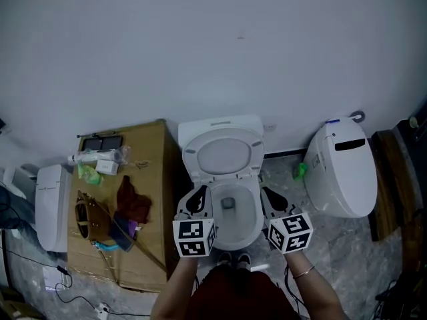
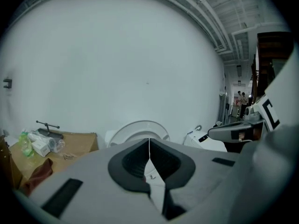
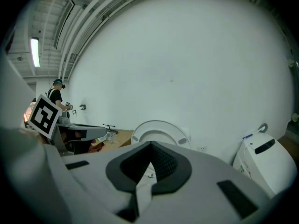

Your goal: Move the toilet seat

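Note:
The white toilet seat (image 1: 225,153) stands raised, leaning back toward the tank and wall, its underside facing out above the open bowl (image 1: 243,219). My left gripper (image 1: 198,195) hovers at the bowl's left rim and my right gripper (image 1: 269,197) at its right rim. Both are shut with nothing between the jaws. In the left gripper view the closed jaws (image 2: 149,146) point at the upright seat (image 2: 140,127). The right gripper view shows the same: jaws (image 3: 150,149) together and empty, with the seat (image 3: 159,129) beyond them.
A cardboard sheet (image 1: 147,155) with bottles, a bag and a red cloth lies left of the toilet, with a white box (image 1: 52,205) beyond it. A second white toilet (image 1: 340,169) stands to the right, beside a wooden piece (image 1: 390,179). A person (image 3: 56,97) stands far off.

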`<act>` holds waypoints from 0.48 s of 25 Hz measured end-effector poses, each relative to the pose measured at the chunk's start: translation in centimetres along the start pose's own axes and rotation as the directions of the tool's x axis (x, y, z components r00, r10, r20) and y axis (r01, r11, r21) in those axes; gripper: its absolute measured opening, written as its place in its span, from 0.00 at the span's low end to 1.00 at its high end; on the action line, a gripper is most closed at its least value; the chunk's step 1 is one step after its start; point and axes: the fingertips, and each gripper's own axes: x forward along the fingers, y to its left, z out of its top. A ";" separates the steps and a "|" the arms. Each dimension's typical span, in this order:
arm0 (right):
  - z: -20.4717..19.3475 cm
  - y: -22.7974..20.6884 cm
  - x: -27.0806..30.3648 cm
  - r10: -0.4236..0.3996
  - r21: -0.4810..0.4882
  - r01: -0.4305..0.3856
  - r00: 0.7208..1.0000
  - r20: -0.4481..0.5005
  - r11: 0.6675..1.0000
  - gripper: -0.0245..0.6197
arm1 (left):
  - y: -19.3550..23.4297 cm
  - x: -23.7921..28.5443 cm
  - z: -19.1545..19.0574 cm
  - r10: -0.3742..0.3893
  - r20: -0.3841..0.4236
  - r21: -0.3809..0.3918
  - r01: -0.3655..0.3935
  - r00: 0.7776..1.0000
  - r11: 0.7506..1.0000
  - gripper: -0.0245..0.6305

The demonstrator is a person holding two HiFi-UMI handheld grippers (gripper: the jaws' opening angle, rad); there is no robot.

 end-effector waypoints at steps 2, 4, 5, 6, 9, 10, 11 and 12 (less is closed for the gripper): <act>0.7 0.5 -0.8 0.004 0.000 -0.004 1.000 0.023 1.000 0.06 | -0.2 -1.0 0.6 -0.001 0.018 -0.006 0.002 1.000 1.000 0.08; 1.3 0.8 -1.5 0.004 0.008 -0.004 0.999 0.043 1.000 0.06 | -0.5 -2.0 1.1 -0.004 0.033 -0.011 0.005 0.999 1.000 0.08; 1.6 0.9 -1.9 0.003 0.011 -0.004 0.999 0.052 1.000 0.06 | -0.6 -2.4 1.3 -0.006 0.041 -0.008 0.006 0.999 1.000 0.08; 1.8 1.0 -2.2 0.002 0.012 -0.003 0.998 0.061 1.000 0.06 | -0.7 -2.9 1.5 -0.006 0.048 -0.002 0.006 0.999 1.000 0.08; 2.5 1.3 -3.3 -0.006 0.016 0.004 0.996 0.091 1.000 0.06 | -0.9 -4.3 1.9 -0.003 0.066 0.013 0.002 0.998 1.000 0.08; 2.8 1.4 -3.7 -0.009 0.024 0.006 0.994 0.105 1.000 0.06 | -1.0 -4.7 1.9 -0.001 0.071 0.012 0.001 0.997 1.000 0.08; 3.1 1.5 -4.1 -0.011 0.035 0.007 0.993 0.120 0.999 0.06 | -1.0 -5.2 2.0 0.000 0.076 0.009 -0.001 0.997 1.000 0.08; 3.5 1.6 -4.5 -0.012 0.044 0.007 0.991 0.134 0.999 0.06 | -0.9 -5.6 2.1 0.002 0.081 0.005 -0.003 0.997 1.000 0.08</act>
